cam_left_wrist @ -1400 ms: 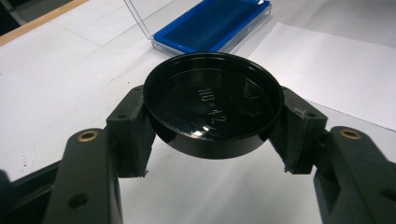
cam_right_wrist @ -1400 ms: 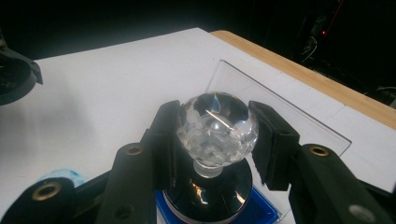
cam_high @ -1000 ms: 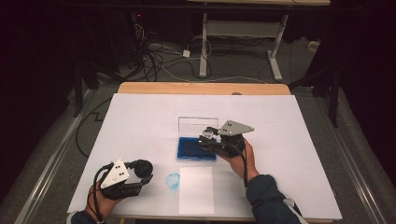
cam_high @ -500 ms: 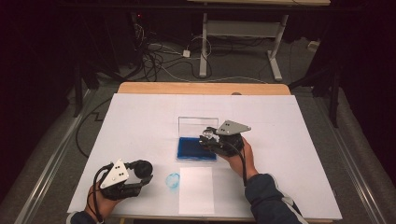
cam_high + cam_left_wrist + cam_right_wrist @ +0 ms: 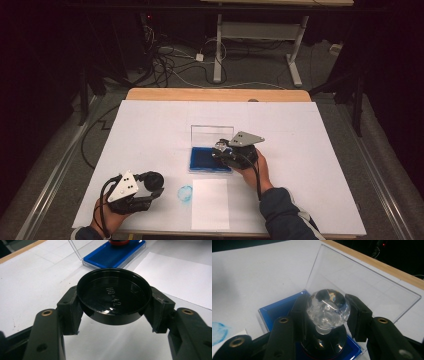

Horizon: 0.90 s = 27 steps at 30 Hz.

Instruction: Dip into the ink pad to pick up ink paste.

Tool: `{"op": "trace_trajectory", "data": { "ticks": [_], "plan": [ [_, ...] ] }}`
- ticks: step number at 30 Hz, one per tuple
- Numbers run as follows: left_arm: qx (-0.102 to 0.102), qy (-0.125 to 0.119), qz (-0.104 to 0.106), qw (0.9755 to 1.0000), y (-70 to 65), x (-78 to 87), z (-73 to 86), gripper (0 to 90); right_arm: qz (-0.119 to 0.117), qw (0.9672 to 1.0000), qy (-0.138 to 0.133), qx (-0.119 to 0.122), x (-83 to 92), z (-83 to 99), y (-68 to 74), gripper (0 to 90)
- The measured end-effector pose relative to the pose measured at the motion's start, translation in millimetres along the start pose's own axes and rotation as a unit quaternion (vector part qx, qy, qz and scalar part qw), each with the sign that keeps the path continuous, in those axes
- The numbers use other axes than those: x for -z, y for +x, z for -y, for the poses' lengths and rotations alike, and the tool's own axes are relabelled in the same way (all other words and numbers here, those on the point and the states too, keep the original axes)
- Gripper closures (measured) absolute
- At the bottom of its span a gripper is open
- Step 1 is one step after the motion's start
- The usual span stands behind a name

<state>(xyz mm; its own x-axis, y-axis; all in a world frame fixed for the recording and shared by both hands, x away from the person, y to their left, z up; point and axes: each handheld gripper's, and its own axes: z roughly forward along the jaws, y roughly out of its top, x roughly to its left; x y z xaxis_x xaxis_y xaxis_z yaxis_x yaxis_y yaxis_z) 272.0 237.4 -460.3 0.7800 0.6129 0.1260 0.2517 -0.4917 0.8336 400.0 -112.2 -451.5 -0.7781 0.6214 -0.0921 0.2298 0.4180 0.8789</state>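
Observation:
A blue ink pad (image 5: 202, 159) lies in its open case at the table's middle, the clear lid (image 5: 212, 134) standing up behind it. On the pad stands a stamp with a clear faceted knob (image 5: 328, 307) and a dark round base. My right gripper (image 5: 328, 313) is shut on that knob, one pad on each side; in the high view the right gripper (image 5: 222, 150) is over the pad's right part. At the front left my left gripper (image 5: 152, 184) is shut on a round black cap (image 5: 113, 296), held by its rim just above the table.
A round blue stamp print (image 5: 185, 193) marks the white table cover (image 5: 150, 130) between the hands. A white paper sheet (image 5: 210, 202) lies beside the print, near the front edge. The wooden table edge (image 5: 215, 95) runs along the back, with cables and a desk frame on the floor beyond.

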Motion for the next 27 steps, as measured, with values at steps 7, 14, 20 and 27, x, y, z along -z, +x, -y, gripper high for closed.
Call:
{"op": "trace_trajectory", "data": {
  "ticks": [7, 14, 20, 27],
  "plan": [
    [-0.001, 0.002, 0.002, 1.0000, -0.5, -0.9, 0.1, 36.3, -0.001, 1.0000, 0.000, -0.004, -3.2, 2.2, -2.0, 56.4],
    [-0.003, 0.003, 0.003, 1.0000, -0.2, -1.2, 0.2, 36.3, -0.015, 0.9998, 0.005, -0.013, -7.0, 4.3, 1.2, 56.5],
    [-0.004, 0.005, 0.005, 1.0000, -0.9, -2.4, -0.2, 36.3, -0.020, 0.9996, 0.010, -0.018, -8.2, 4.1, 2.4, 56.5],
    [-0.007, 0.007, 0.006, 0.9999, -1.6, -2.8, -0.6, 36.3, -0.025, 0.9993, 0.010, -0.025, -9.3, 5.4, 0.6, 56.6]
  ]
}}
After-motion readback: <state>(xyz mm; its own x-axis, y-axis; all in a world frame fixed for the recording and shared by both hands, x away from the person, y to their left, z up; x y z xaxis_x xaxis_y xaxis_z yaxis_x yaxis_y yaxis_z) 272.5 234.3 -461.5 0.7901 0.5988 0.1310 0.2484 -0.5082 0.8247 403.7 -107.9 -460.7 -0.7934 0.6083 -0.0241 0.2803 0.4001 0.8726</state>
